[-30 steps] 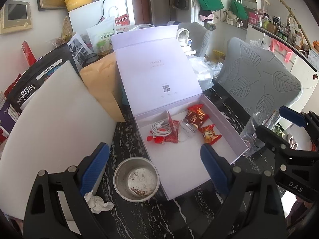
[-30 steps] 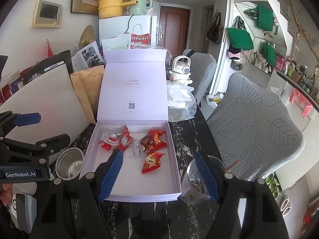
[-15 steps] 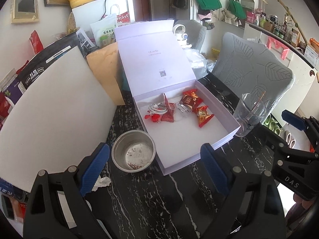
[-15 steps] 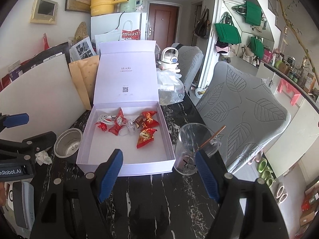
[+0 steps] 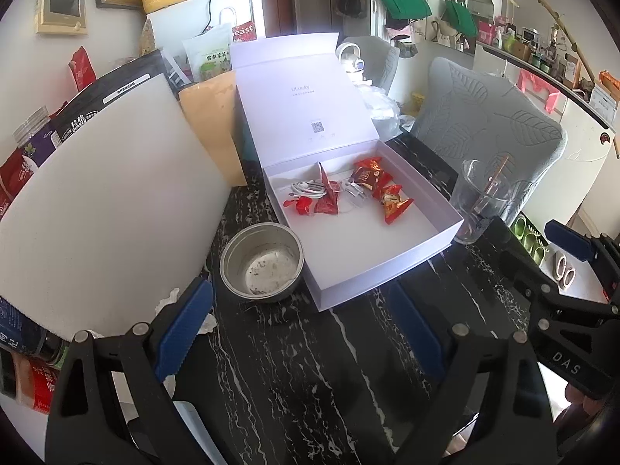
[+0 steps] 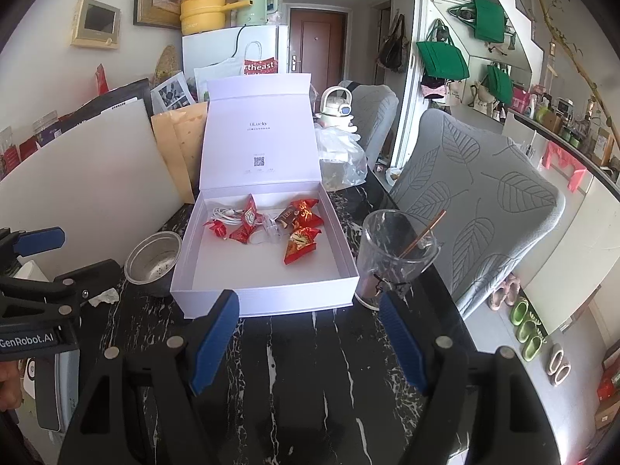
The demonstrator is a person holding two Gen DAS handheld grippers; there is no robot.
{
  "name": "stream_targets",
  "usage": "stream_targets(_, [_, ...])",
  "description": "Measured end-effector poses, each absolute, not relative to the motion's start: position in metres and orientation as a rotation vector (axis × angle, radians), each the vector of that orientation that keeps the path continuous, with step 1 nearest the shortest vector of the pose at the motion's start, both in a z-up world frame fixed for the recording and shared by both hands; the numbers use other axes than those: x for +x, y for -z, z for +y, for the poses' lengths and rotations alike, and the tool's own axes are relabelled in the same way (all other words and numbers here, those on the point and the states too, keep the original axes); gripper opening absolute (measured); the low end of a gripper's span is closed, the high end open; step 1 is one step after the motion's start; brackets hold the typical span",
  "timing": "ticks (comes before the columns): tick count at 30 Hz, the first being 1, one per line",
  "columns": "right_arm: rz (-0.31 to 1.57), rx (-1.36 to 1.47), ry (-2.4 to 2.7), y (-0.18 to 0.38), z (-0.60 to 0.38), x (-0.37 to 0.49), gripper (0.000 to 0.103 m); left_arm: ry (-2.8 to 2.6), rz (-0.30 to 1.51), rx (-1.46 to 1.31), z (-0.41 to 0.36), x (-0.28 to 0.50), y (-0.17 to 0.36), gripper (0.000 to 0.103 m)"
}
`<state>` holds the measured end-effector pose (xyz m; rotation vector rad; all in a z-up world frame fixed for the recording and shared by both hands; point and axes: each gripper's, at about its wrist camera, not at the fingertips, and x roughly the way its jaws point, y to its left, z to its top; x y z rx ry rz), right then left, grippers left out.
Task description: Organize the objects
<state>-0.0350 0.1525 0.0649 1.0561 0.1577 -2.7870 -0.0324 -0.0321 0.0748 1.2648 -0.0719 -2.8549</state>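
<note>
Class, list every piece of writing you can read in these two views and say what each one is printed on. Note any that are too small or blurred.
"uLucky": inside the box lid.
"GenRobot.AI": on the left gripper.
"DAS": on the right gripper.
"rtheast", cut off: on the red paper bag.
"QUAKER": on the black bag.
QR code and small print on the lid: unreadable.
Chinese text on the green pouch and candy wrappers: too small to read.

Beyond my black marbled tabletop (image 6: 294, 379) I see a grey leaf-patterned chair (image 6: 480, 201), green tote bags (image 6: 441, 62) hanging on the wall, and a yellow pot (image 6: 203, 13) atop the white fridge (image 6: 232, 48).
</note>
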Motion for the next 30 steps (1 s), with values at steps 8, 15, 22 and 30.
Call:
stream_targets(8, [0.167,1.063,2.781,-0.058,0.151,-0.026,0.076,2.85,-0.076,1.264,-0.032,-0.024,-0.071,0.092])
stream_targets(15, [0.168,1.064,2.783,-0.058,0.151,-0.024,0.076,2.863,-0.047,1.271,-0.032,-0.02,-0.072,0.092])
stream_targets(22, [0.175,1.062,2.782,-0.059,0.151,-0.024,0.076,2.869,-0.023,1.279,-0.034,-0.019,-0.071,0.092])
stream_targets(30, [0.184,1.067,2.779,-0.06,0.149,-0.025,0.076,2.859,-0.027,1.29,-0.034,-0.021,-0.07,0.092])
